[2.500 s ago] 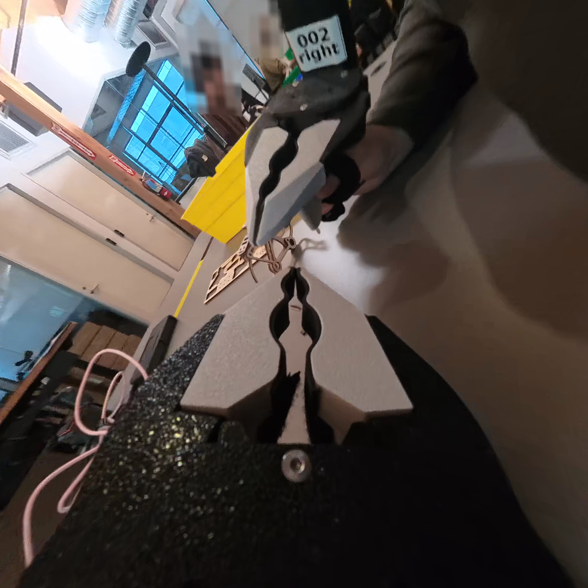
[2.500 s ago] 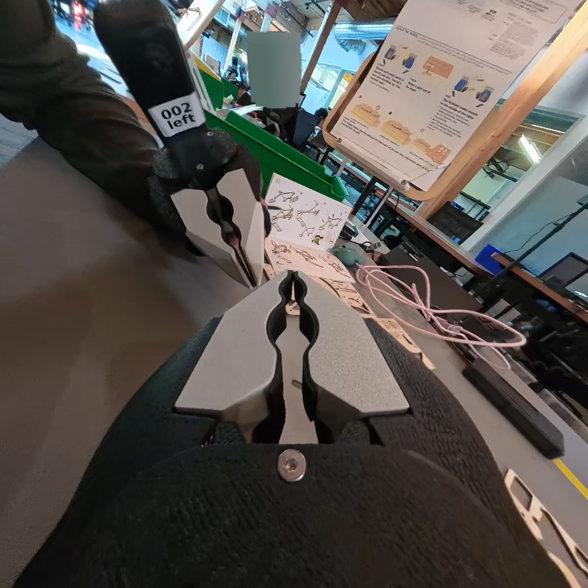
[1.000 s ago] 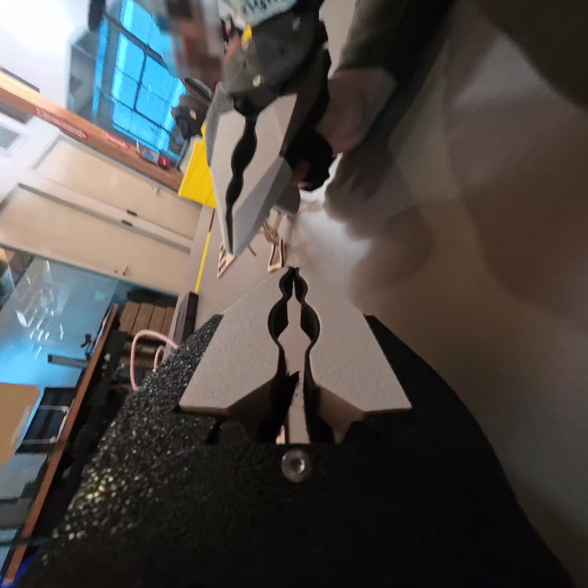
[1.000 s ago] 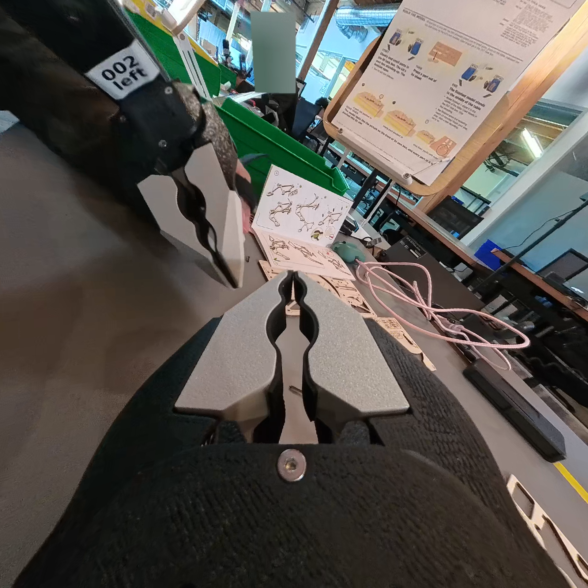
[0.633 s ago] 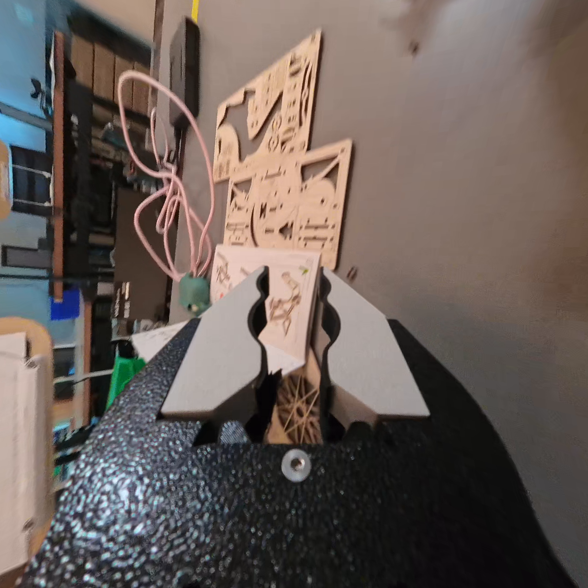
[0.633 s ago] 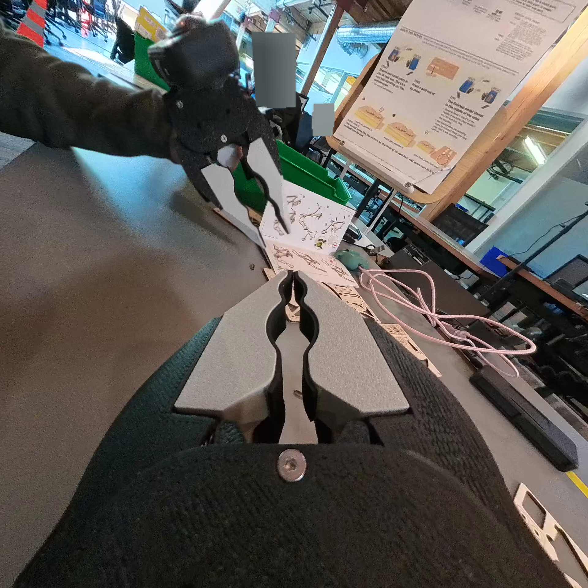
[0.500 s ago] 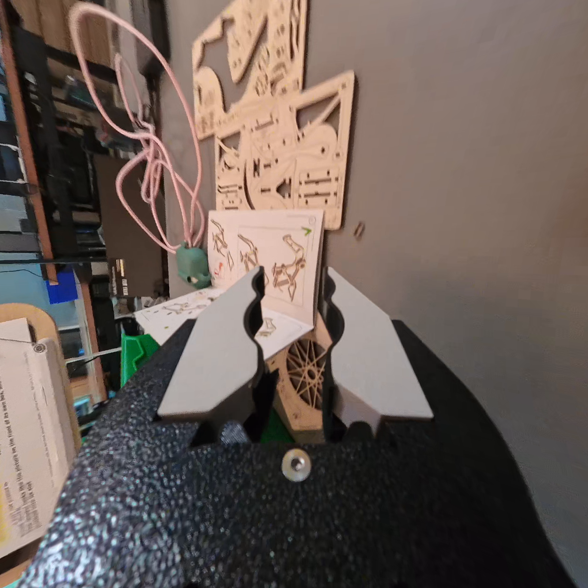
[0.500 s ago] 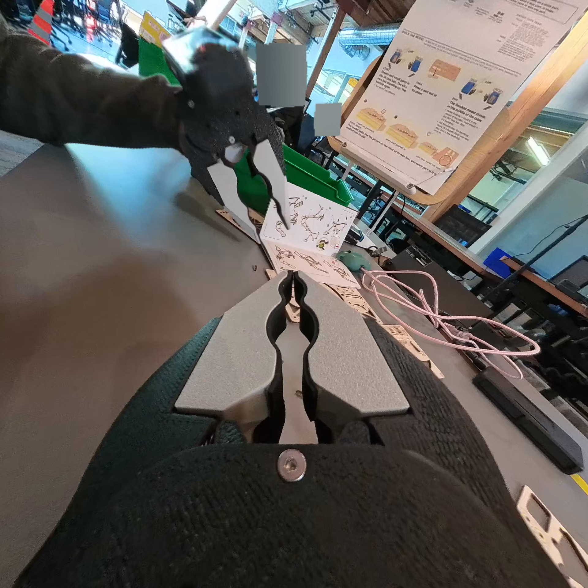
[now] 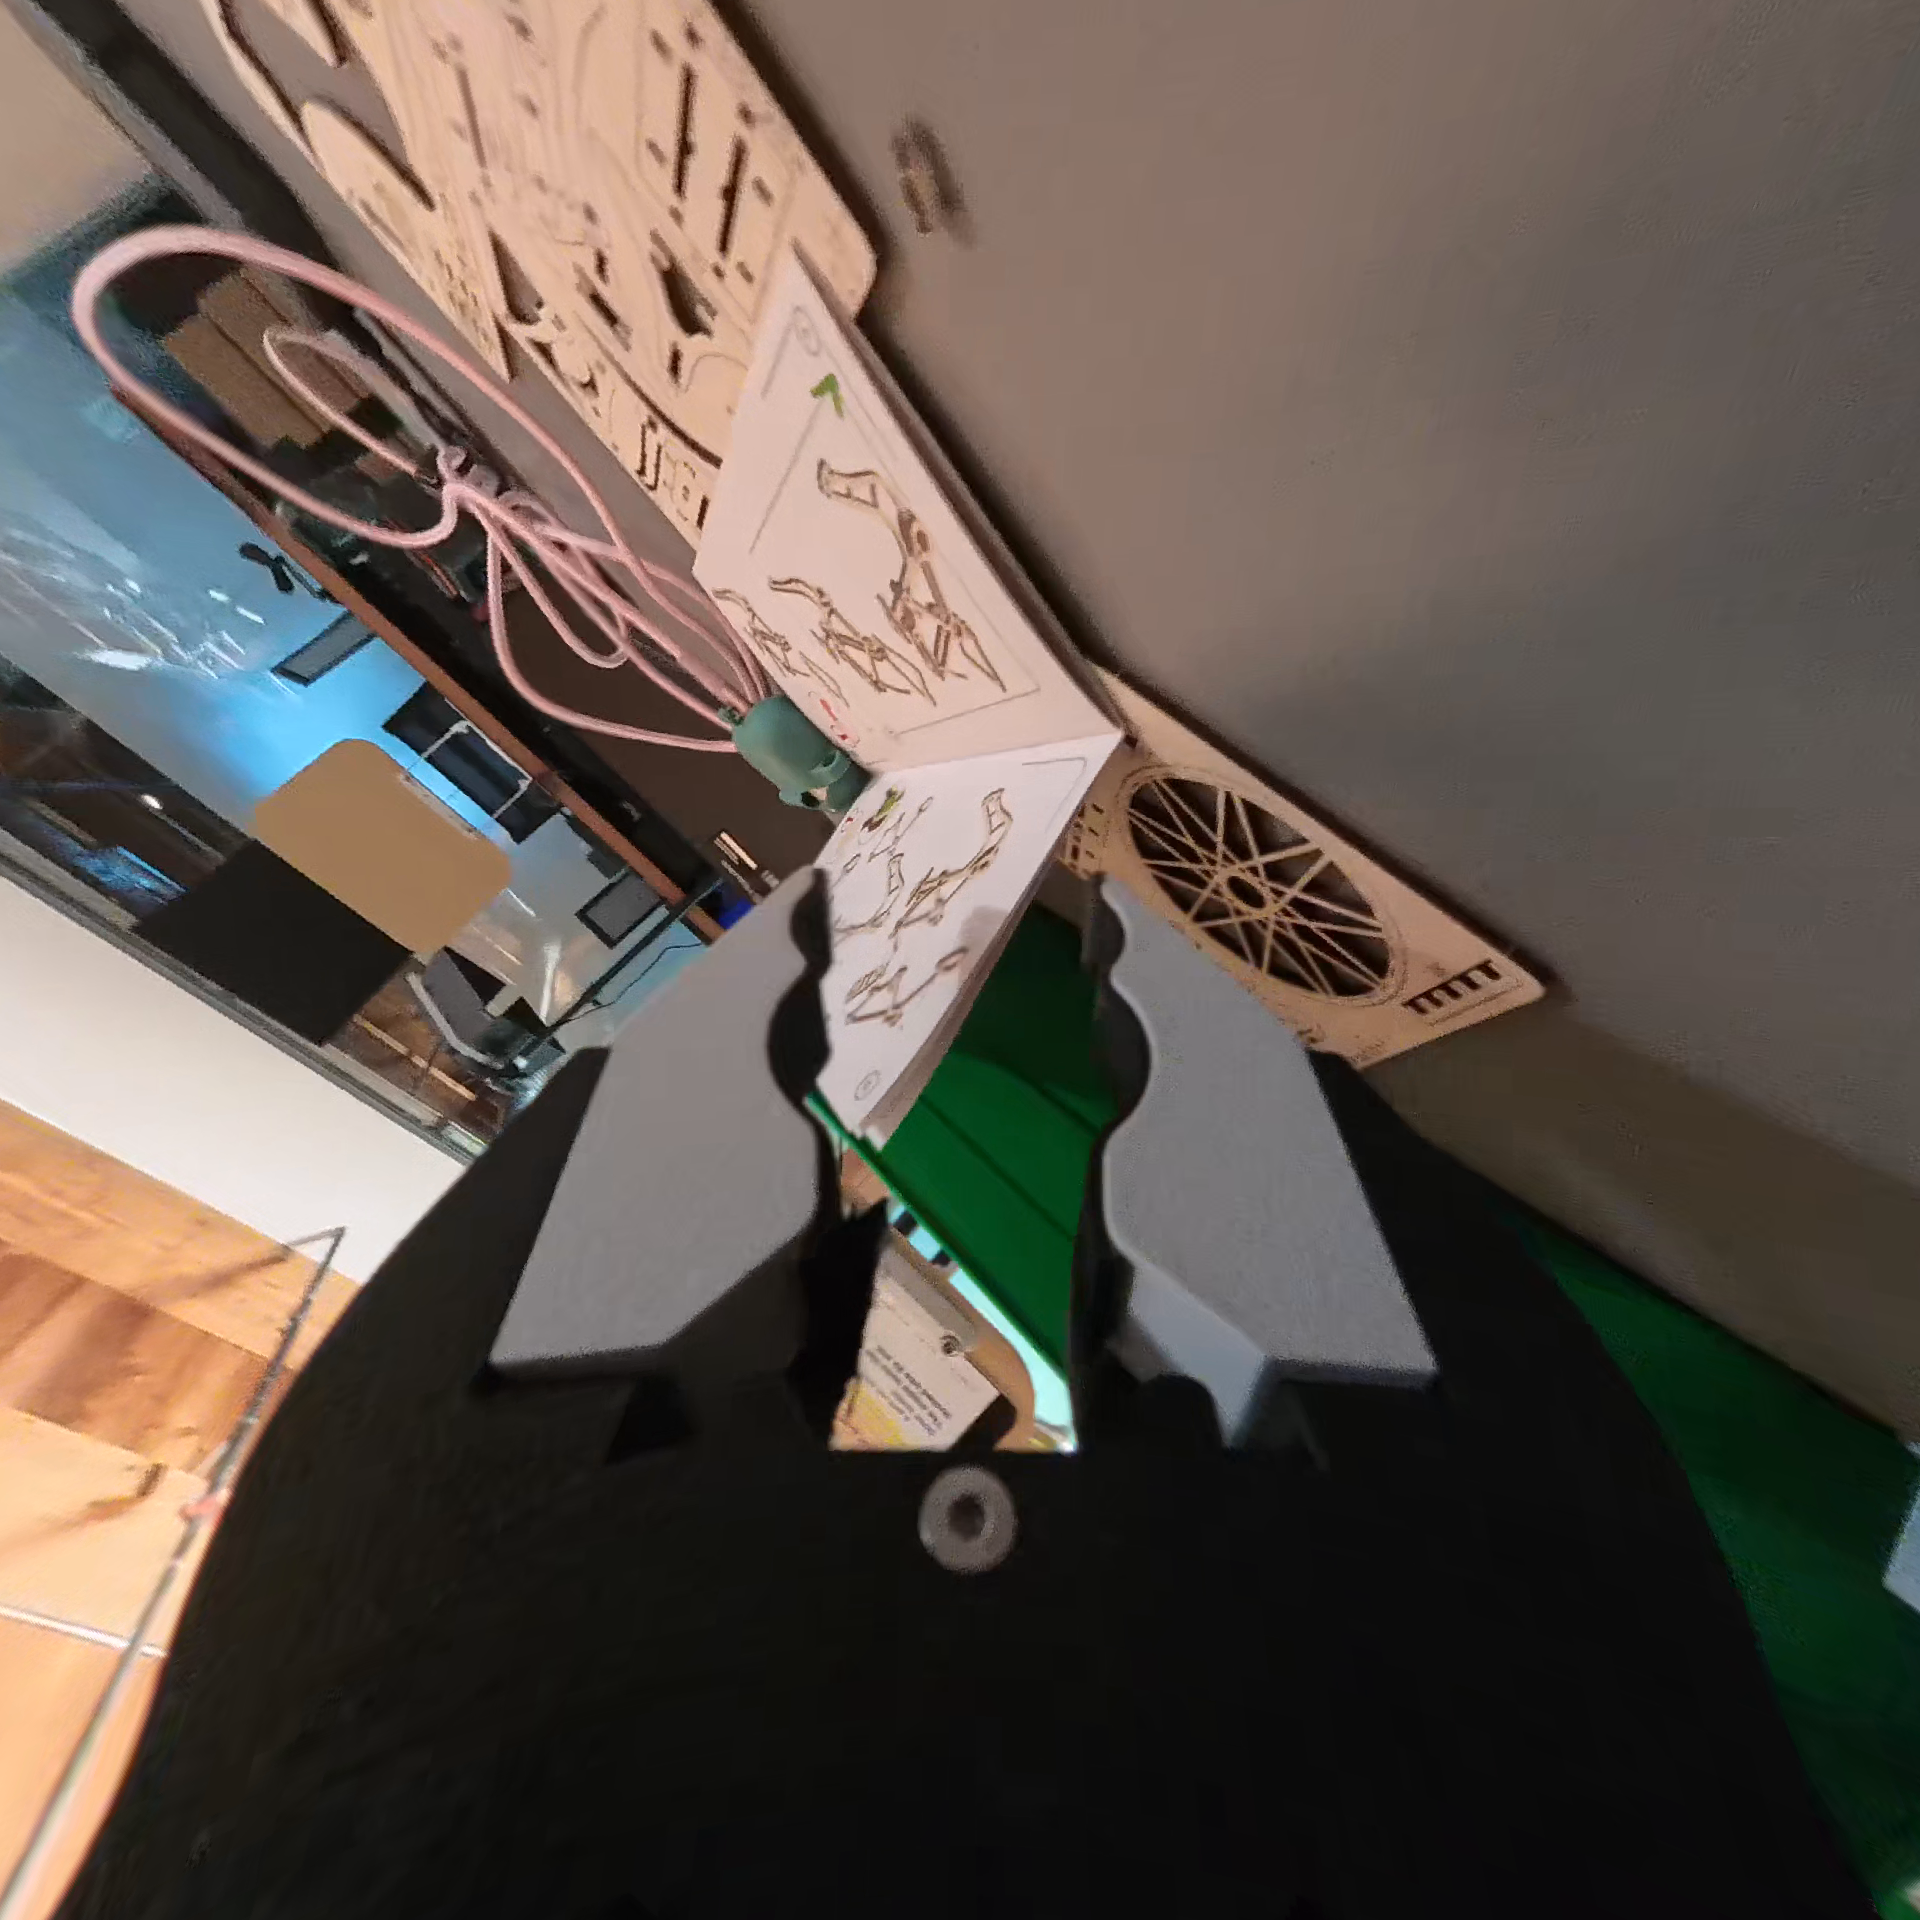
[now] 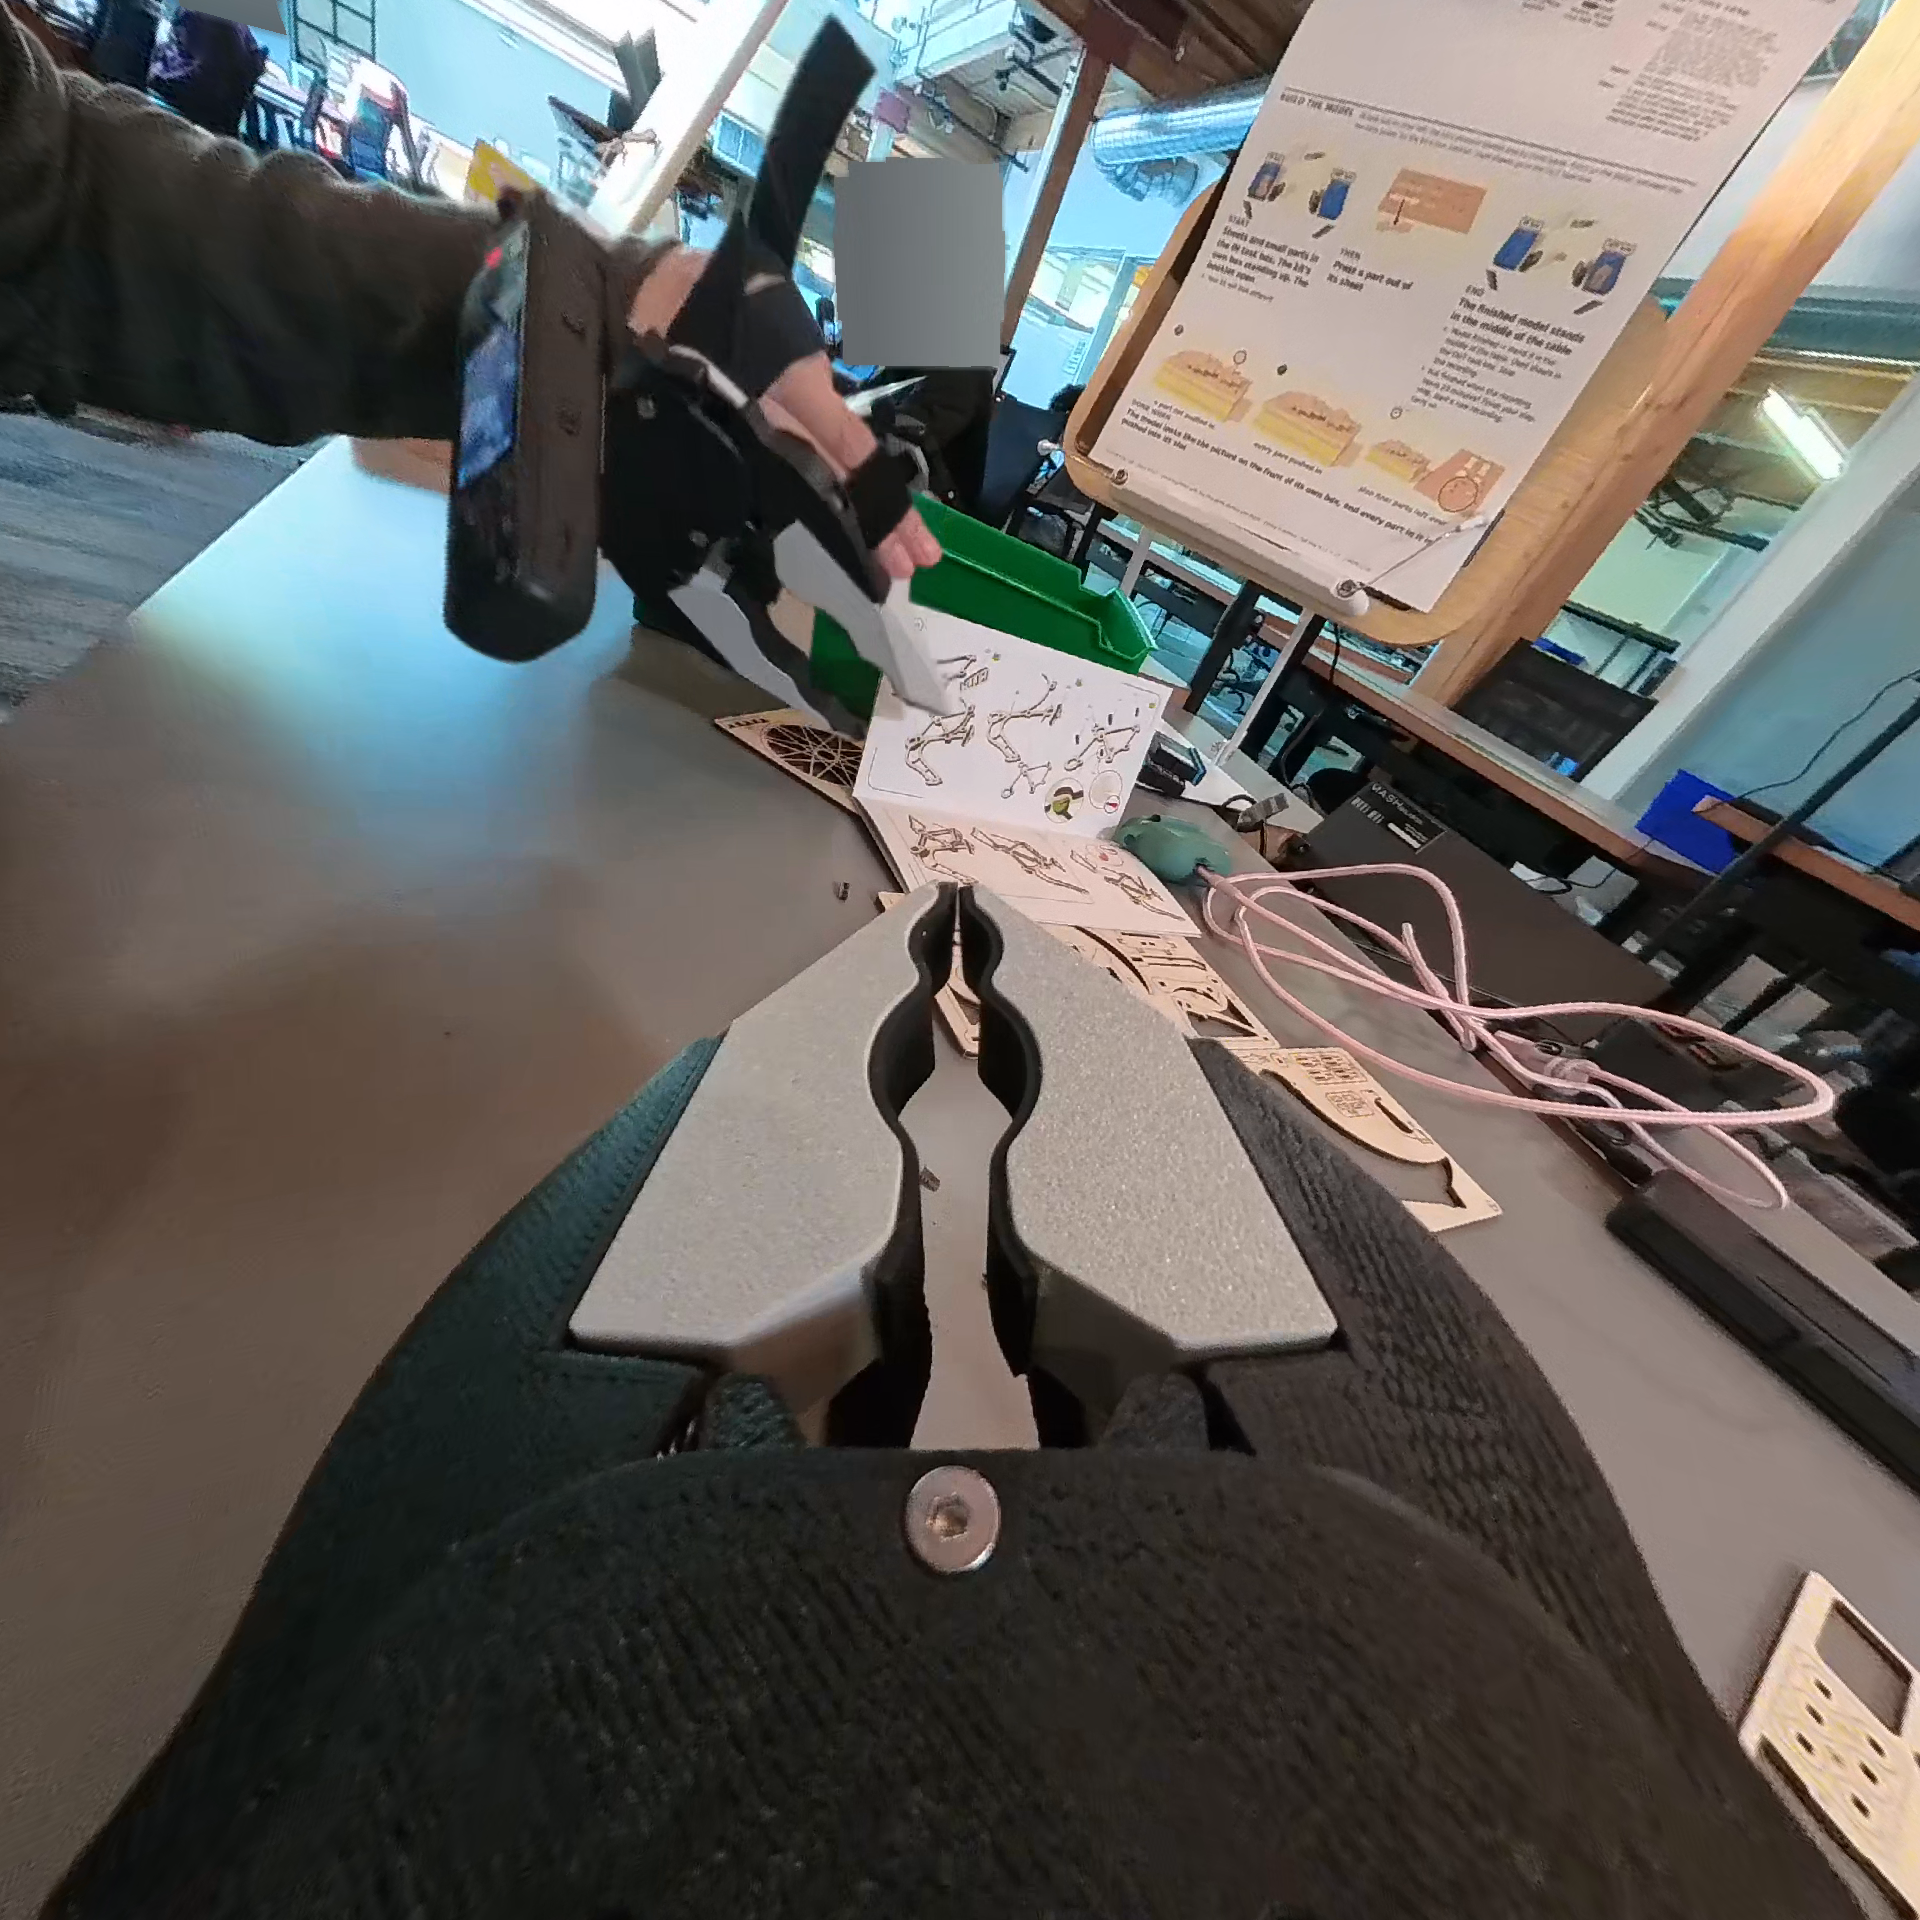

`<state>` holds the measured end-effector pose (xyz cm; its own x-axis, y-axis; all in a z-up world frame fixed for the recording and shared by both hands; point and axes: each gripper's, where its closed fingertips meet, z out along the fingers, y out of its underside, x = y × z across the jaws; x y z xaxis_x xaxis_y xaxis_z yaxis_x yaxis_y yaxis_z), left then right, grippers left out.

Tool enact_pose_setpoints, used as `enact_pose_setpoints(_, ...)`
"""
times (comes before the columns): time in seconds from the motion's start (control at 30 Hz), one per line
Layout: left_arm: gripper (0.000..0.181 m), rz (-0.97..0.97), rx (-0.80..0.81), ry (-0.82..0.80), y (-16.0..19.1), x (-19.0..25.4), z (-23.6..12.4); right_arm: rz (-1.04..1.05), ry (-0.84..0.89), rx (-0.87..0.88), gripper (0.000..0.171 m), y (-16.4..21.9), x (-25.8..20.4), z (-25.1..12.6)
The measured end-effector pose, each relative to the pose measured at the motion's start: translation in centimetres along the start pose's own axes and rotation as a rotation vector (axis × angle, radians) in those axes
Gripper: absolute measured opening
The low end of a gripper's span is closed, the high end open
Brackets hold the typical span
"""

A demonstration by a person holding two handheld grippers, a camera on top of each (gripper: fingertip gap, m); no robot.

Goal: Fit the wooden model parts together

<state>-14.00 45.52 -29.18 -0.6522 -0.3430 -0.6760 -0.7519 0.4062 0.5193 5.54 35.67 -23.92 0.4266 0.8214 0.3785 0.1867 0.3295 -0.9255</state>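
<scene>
On the grey table (image 9: 1455,436), seen through my left wrist view, the folded instruction booklet (image 9: 883,582) stands propped, one page lying flat and the other raised toward me. My left gripper (image 9: 956,914) hangs with its fingers spread wide, and the raised page's corner sits in the gap between them; I cannot tell whether either finger touches the paper. Just beside the booklet lies a wooden sheet with a spoked wheel (image 9: 1257,914) cut into it, flat on the table. Farther off, more wooden part sheets (image 9: 623,208) lie flat, with a pink cord (image 9: 468,488) looped beside them and a small teal object (image 9: 795,753) at the cord's end. A green bin (image 9: 997,1091) shows between and under the fingers.

In my right wrist view, my right gripper (image 10: 958,914) is clenched with its tips nearly meeting, and I see nothing between them. It hovers low over the table (image 10: 364,935), near the wooden sheets (image 10: 1340,1101) that lie just ahead and to the right. Another pale sheet (image 10: 1839,1745) sits at the lower right corner. Well beyond, the left gripper (image 10: 883,686) reaches down with spread fingers at the upright page of the booklet (image 10: 1018,743), in front of the green bin (image 10: 1029,603). The wheel sheet (image 10: 800,743) peeks out on the booklet's left side.
</scene>
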Motion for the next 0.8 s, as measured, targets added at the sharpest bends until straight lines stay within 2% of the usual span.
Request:
enact_pose_setpoints(0.03,0.041,0.025,0.006,0.003,-0.2,0.2,0.1,0.003,0.002,0.002,0.0,0.0,0.1,0.0)
enact_pose_setpoints(0.23,0.034,-0.01,-0.065,0.049,0.8,1.2,1.1,0.012,0.016,0.023,0.0,-0.5,0.3,-0.4)
enact_pose_setpoints(0.3,0.0,0.028,-0.105,0.032,1.2,1.3,1.1,0.032,0.015,0.032,0.0,-0.7,0.3,-0.6)
enact_pose_setpoints(0.37,0.0,0.055,-0.116,-0.048,0.6,0.4,0.4,0.081,0.012,0.042,0.0,-0.9,0.4,-0.8)
enact_pose_setpoints(0.53,0.0,-0.126,-0.104,-0.075,-2.1,0.5,-3.5,0.134,0.04,0.076,0.0,-1.6,1.1,-1.5)
enact_pose_setpoints(0.8,0.0,-0.23,-0.08,-0.073,-7.6,3.4,-10.4,-0.077,0.012,0.055,0.0,-2.9,-1.6,-1.4)
